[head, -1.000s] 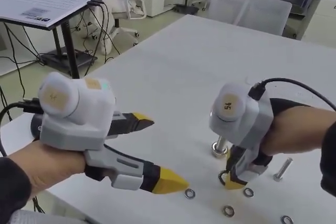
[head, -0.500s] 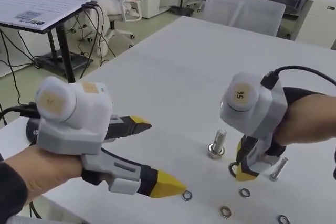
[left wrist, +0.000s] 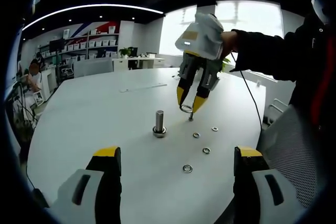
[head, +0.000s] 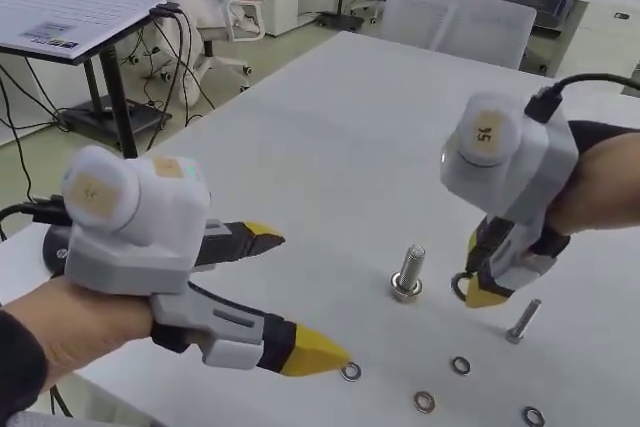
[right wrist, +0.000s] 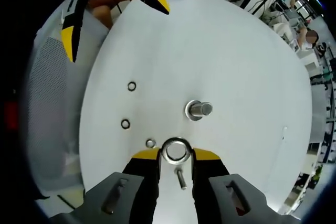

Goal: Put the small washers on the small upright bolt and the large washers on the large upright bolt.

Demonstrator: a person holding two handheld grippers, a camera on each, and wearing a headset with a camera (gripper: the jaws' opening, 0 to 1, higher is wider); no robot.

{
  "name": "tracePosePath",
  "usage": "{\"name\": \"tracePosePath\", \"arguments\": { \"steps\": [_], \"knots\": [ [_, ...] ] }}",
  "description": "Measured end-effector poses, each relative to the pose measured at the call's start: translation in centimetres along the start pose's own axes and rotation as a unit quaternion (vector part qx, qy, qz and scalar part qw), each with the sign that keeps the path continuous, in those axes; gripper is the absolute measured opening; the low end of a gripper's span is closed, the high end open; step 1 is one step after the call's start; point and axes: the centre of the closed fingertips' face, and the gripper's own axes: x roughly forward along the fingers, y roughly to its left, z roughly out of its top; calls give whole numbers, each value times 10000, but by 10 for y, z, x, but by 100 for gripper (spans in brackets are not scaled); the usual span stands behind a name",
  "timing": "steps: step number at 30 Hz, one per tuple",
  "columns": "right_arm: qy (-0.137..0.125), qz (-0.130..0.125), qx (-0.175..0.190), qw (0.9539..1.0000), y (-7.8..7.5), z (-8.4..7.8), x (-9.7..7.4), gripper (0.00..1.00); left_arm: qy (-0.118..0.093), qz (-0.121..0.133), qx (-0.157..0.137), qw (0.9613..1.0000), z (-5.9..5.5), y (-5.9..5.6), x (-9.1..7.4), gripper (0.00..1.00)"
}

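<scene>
A ring (right wrist: pixel 175 151) is held between the tips of the right claw (head: pixel 476 283). The claw is shut nearly all the way, and the ring is pinched by its edges in the small gap that is left. The ring is held up in the air, just beside the big bolt (head: pixel 407 272) and close to the height of its top. It is not on the bolt yet.

The ring looks like a big one, so the big bolt is likely the place for it. To do this well, the hole of the ring should be brought right over the top of the big bolt. The ring should be kept flat, not tipped, or it may catch on the thread. Then it should be lowered a little and let go, so that it can slide down to the bottom. The small bolt (head: pixel 521 319) stands near the big bolt, under the right claw, and should not be knocked over.

The left claw (head: pixel 295 299) is opened wide and nothing is held in it. It is kept apart from the big bolt, on the side nearer the person.

Two bolts are counted: one big and one small. Five rings are counted in all: one in the claw, and four loose rings (head: pixel 460 365) lying on the table (head: pixel 330 137) on the person's side of the big bolt. Which of the four are big and which are small cannot be told for sure.
</scene>
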Motion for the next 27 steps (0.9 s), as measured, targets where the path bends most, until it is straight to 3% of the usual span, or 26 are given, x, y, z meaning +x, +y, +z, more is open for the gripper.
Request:
{"name": "tracePosePath", "arguments": {
  "steps": [15, 27],
  "knots": [
    [-204, -139, -205, 9995, -15, 27, -17, 23, -7, 22, -21, 10000, -1, 1, 0, 89],
    [-244, -80, -358, 9990, -28, 45, -7, 23, 15, 50, -59, 10000, -3, 4, -1, 89]
  ]
}}
